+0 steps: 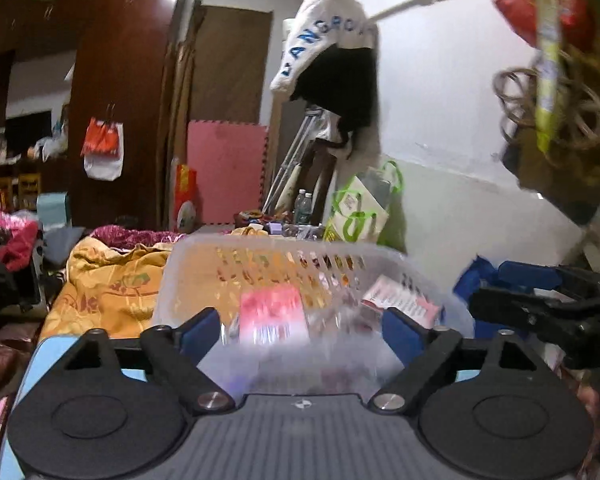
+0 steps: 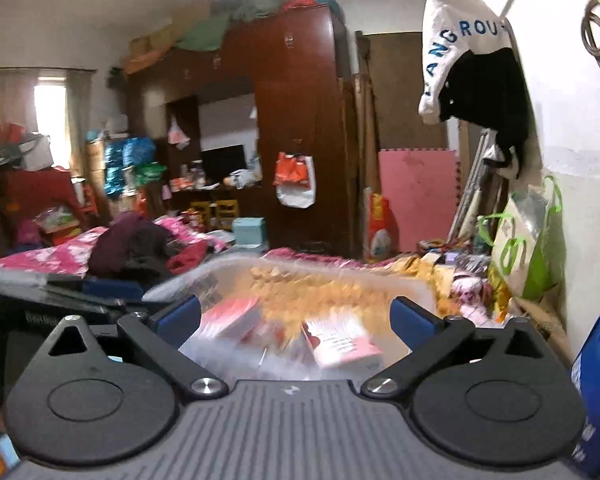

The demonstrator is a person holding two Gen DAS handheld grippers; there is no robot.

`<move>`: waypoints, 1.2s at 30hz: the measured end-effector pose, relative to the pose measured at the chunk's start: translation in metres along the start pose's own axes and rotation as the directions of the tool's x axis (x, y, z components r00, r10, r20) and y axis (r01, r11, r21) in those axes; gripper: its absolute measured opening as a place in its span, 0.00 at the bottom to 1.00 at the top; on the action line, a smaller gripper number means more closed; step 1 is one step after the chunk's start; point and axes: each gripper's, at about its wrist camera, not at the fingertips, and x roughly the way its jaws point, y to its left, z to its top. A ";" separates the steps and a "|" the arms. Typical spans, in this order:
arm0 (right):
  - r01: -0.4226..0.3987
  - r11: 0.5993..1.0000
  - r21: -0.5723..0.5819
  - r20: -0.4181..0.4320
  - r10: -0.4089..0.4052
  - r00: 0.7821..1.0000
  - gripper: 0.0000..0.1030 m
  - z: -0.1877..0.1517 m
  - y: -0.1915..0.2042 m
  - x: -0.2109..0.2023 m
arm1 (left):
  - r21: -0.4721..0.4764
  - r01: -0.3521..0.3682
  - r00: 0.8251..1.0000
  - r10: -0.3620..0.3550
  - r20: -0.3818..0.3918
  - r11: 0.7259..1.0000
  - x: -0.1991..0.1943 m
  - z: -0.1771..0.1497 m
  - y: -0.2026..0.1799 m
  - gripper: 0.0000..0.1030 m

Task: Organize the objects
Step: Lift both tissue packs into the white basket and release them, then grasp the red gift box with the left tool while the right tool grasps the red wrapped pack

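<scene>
A clear plastic basket [image 1: 300, 276] with a slotted wall sits on an orange blanket [image 1: 112, 284] on the cluttered bed, and both grippers are held right in front of it. The left gripper [image 1: 302, 330] has its blue-padded fingers spread wide with nothing between them; through the blurred near wall a pink box [image 1: 272, 314] shows inside the basket. The right gripper [image 2: 296, 316] is spread just as wide and holds nothing, pointing over the basket's rim at a pink and white box [image 2: 340, 342] lying on the bottom, with another reddish box [image 2: 236, 318] to its left. On the white wall to the right a white garment [image 2: 456, 44] with blue lettering hangs over something black, and a green-handled bag [image 2: 520, 248] leans below it.
</scene>
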 end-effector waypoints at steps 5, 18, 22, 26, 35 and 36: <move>-0.090 0.996 0.014 -0.130 0.091 0.987 1.00 -0.079 0.008 -0.014 | 0.037 0.001 0.996 0.002 -0.084 0.999 0.001 -0.051 0.001 0.91; -0.187 0.980 -0.071 -0.300 0.158 0.941 0.90 -0.123 0.041 0.005 | 0.063 -0.019 0.967 0.035 -0.253 0.998 0.044 -0.079 -0.001 0.91; -0.186 0.978 -0.096 -0.301 0.149 0.942 0.80 -0.133 0.047 -0.003 | 0.076 -0.038 0.956 0.058 -0.289 0.996 0.054 -0.083 -0.007 0.81; -0.177 0.980 -0.092 -0.287 0.144 0.947 0.67 -0.133 0.044 -0.003 | 0.079 -0.059 0.957 0.079 -0.279 0.995 0.055 -0.085 -0.007 0.53; -0.129 0.985 -0.112 -0.228 0.101 0.968 0.62 -0.132 0.039 -0.012 | 0.029 -0.022 0.975 0.028 -0.222 0.999 0.042 -0.086 0.001 0.53; -0.125 0.986 -0.110 -0.223 0.098 0.970 0.62 -0.132 0.038 -0.013 | 0.023 -0.021 0.976 0.026 -0.217 1.000 0.042 -0.086 0.002 0.53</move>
